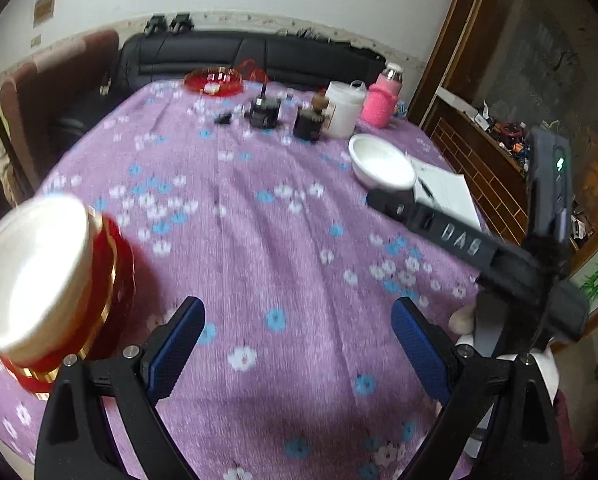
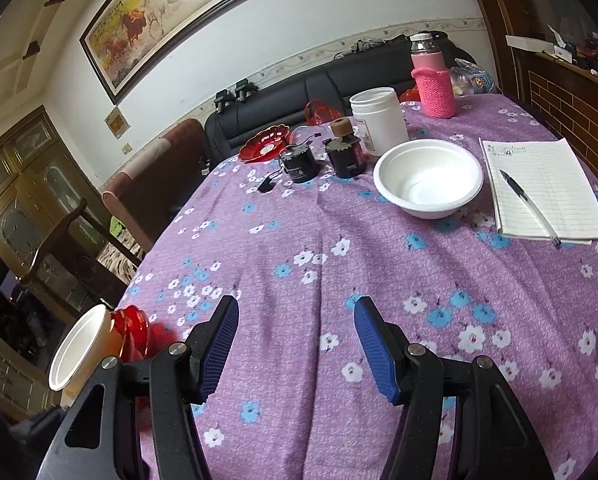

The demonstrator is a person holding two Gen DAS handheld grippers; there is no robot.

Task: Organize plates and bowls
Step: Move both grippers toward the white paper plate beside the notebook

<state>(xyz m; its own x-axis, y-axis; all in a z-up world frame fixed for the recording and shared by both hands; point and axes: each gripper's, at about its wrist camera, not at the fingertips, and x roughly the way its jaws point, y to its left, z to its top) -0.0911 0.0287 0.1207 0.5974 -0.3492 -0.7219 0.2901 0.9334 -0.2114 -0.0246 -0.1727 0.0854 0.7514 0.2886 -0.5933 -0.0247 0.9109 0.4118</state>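
Left gripper (image 1: 297, 316) wide, empty; right gripper (image 2: 296, 316) wide, empty, white bowl (image 2: 427, 176) well ahead.

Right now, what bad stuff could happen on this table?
1. The white bowl on the red plates looks tilted near the table edge; a bump might tip it off.
2. The other white bowl sits close to the notebook and pen; a sloppy grab could knock them.
3. Both the left gripper and the right gripper have jaws open and empty, and the left view is blurred, so aim may be off.
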